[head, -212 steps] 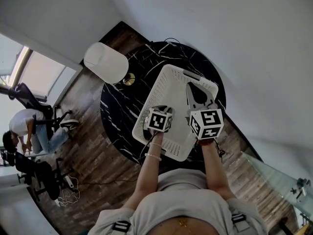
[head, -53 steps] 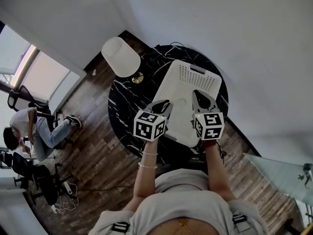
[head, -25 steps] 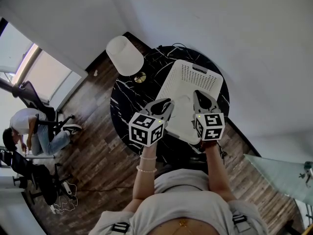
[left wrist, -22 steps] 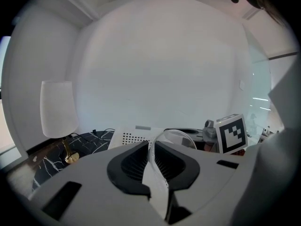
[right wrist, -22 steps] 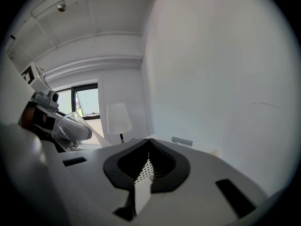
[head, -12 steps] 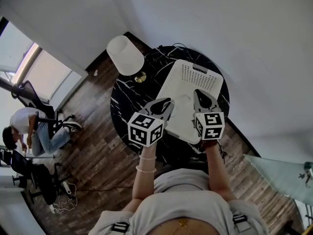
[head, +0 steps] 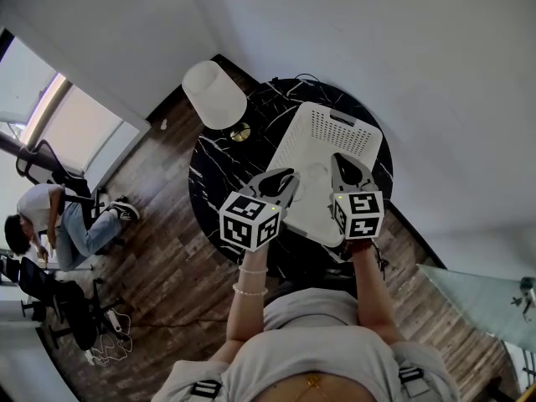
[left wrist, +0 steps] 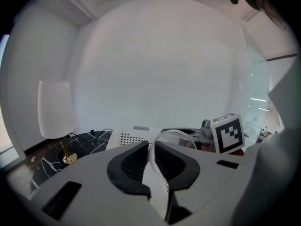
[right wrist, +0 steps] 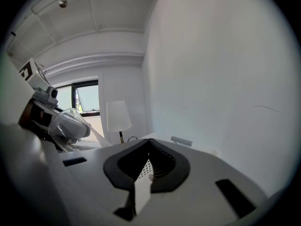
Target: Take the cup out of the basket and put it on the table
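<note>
Beyond the left tongs (left wrist: 151, 147) and off to their left, a lamp (left wrist: 56, 109) with a white shade stood on the black marbled table (head: 209, 170). Straight ahead of both tongs lay the white perforated basket (head: 335, 136), and the right tongs (right wrist: 149, 149) were pinching its wall at the rim. The left tongs were clamped on the thin rim of the cup (left wrist: 178, 136). It hung just past their tips over the basket, to the left of the right tongs and apart from them. The cup was clear and thin-walled. Seen from the right tongs it leaned well off upright, long axis tilted; which way its mouth faced could not be told.
</note>
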A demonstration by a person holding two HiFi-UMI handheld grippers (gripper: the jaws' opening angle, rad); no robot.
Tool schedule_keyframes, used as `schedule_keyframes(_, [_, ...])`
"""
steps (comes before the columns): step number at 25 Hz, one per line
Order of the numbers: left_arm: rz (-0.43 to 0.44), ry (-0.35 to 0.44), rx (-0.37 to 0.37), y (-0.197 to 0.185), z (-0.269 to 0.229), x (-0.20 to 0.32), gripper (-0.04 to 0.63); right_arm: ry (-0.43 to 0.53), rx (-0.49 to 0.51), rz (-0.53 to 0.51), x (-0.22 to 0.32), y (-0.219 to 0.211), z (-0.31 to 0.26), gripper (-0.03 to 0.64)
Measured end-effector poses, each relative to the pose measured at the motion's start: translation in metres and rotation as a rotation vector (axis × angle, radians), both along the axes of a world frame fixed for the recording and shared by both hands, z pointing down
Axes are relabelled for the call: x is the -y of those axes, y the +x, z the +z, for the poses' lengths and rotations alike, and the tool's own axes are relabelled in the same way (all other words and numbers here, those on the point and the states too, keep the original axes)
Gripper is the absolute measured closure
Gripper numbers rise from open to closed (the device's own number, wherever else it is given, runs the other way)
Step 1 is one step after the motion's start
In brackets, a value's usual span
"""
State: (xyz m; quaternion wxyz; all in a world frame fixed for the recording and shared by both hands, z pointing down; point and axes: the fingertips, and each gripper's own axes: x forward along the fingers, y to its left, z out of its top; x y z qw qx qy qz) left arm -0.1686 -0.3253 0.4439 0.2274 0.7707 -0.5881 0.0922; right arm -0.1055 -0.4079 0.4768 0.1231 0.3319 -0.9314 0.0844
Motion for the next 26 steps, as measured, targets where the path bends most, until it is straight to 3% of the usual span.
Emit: schedule_keyframes(26, [0.002,-0.012,-0.012,0.0007,0.0047,-0.0020,0.545,-0.011,-0.009,-0.013,-0.0041,-0.0023,0.0010,0.609])
